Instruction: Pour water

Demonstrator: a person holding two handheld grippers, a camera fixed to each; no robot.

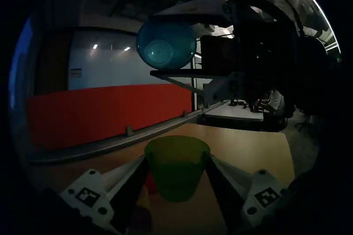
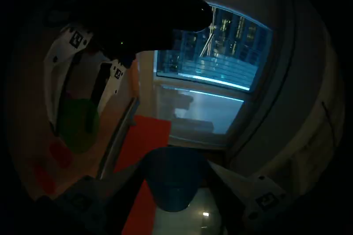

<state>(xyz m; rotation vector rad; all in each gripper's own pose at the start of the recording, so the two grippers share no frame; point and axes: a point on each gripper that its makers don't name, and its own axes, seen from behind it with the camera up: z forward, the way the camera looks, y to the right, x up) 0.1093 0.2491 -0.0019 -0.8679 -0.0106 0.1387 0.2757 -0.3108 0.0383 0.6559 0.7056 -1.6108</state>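
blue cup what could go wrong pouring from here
1. The blue cup, in the right tongs, sits high and apart from the green cup in the left tongs; a pour from there could miss or splash onto the wooden table.
2. The light is dim, so lining up the rims looks hard.

blue cup (image 1: 166, 44) blocking above green cup (image 1: 177, 166), tabletop (image 1: 247, 147) beyond open

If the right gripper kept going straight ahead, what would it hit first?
Likely the window far ahead; the left gripper with its green cup sits off to the side. Depth is unclear.
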